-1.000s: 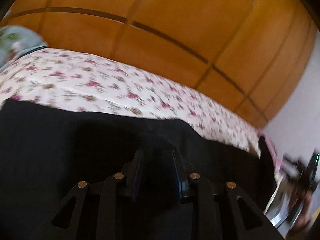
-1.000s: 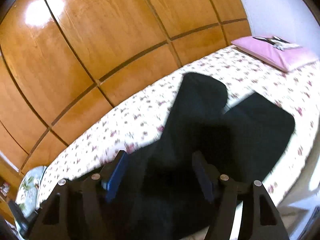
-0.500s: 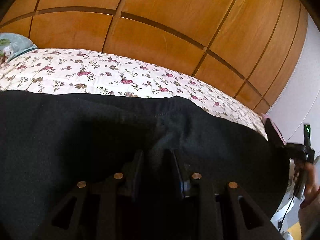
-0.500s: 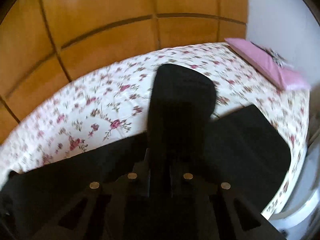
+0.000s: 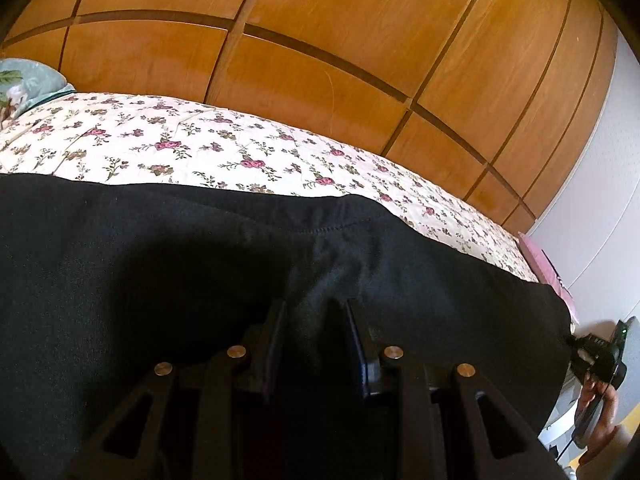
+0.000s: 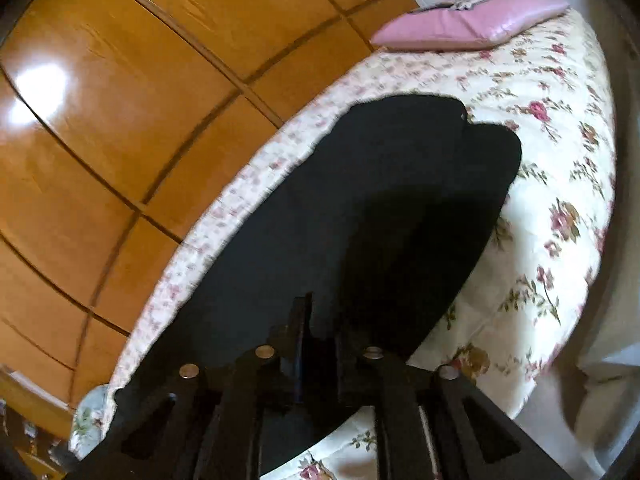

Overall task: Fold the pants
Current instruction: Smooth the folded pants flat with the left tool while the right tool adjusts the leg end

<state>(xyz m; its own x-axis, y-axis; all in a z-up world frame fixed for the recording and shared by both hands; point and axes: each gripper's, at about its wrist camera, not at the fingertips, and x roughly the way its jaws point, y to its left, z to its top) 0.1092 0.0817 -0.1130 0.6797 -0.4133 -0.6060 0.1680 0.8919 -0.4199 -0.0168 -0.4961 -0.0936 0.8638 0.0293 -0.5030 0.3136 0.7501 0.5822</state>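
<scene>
Black pants (image 5: 168,264) lie on a floral bedspread (image 5: 192,148). My left gripper (image 5: 314,312) is shut on a bunch of the black cloth near the waist, with cloth pinched between the fingers. In the right wrist view the pants (image 6: 360,208) stretch away with one leg laid over the other, hems at the far end. My right gripper (image 6: 320,320) is shut on the pants' near edge and holds it lifted off the bedspread (image 6: 552,184). The right gripper (image 5: 600,360) and the hand holding it show at the right edge of the left wrist view.
A wooden panelled wardrobe (image 5: 320,48) runs along the far side of the bed. A pink pillow (image 6: 464,24) lies at the bed's head, a pale blue-green cushion (image 5: 24,84) at the other end. A white wall (image 5: 600,208) is at the right.
My right gripper closed on the pants' near leg and swung it up and over onto the far leg. My left gripper closed tighter on the cloth and stayed in place.
</scene>
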